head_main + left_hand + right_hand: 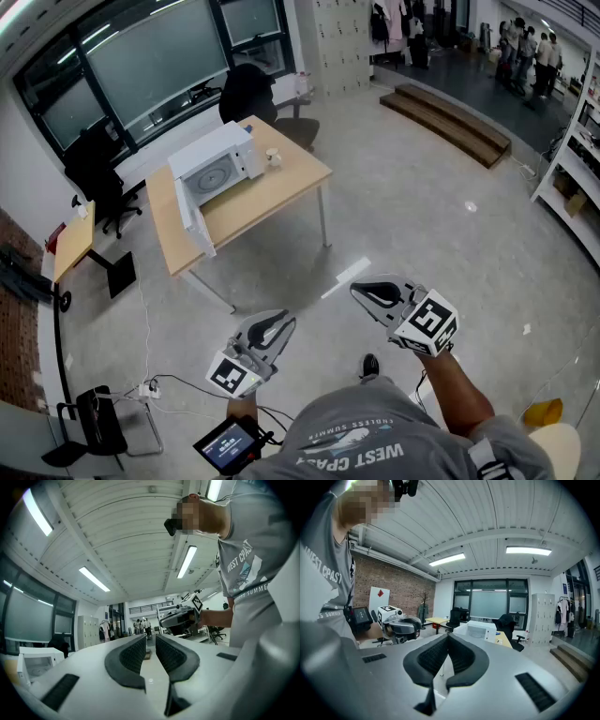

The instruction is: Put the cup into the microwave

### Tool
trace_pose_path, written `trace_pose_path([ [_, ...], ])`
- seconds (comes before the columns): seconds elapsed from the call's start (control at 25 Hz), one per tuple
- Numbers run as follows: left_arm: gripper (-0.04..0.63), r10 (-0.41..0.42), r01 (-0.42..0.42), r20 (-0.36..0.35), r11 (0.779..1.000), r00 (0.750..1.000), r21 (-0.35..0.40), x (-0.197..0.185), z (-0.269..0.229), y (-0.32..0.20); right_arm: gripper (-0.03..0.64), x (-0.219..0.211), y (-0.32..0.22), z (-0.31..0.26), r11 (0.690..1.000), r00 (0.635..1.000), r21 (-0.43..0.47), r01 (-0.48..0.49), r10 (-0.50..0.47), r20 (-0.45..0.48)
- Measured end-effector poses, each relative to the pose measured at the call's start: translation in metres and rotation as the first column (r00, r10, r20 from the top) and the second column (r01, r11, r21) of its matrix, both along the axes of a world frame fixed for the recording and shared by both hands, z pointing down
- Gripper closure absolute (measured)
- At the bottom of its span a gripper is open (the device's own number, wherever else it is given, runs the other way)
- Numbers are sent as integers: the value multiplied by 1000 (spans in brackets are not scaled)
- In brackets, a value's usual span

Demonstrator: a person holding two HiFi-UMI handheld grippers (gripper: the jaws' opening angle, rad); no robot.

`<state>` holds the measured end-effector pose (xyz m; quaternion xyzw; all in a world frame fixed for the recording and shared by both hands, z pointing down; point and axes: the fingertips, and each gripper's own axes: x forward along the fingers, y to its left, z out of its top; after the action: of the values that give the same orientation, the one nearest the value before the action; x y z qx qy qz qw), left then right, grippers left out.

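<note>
**Task items.** In the head view the cup stands upright on the wooden bench, just beside the right end of the microwave and outside it. The microwave door hangs open toward the bench's near edge. Both grippers are well away from the bench, over the bare floor.

**Left gripper**. Its own view shows the jaws slightly apart, with a narrow gap running the full length of the pads. Only the distant room shows through the gap. The microwave appears at the far left edge of this view, and the other gripper shows ahead on the right.

**Right gripper**. Its own view shows the jaws together, the tips meeting with nothing between them. This view faces the bench directly, so the microwave sits just above the jaw tips. The cup is too small to confirm here.

**Head view only.** A dark chair stands behind the bench.
</note>
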<state>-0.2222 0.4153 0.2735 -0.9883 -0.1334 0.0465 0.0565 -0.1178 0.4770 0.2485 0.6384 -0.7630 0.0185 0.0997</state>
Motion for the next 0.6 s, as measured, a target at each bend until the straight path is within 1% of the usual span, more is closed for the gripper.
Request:
trace_pose_path([
  [0.2,514,6,-6,-3,1000,1000,-1,5,1,3,598,5,4,-1,1000,1000,2,-6,6,-5],
  [0.44,514,9,-9,4,1000,1000,-10,14,5,3,598,14,4,5,1000,1000,-2,-10,10,12],
  [0.6,514,5,-5,18,1000,1000,-12,16,4,6,598,13,6,-2,1000,999,26,12,-13,53],
])
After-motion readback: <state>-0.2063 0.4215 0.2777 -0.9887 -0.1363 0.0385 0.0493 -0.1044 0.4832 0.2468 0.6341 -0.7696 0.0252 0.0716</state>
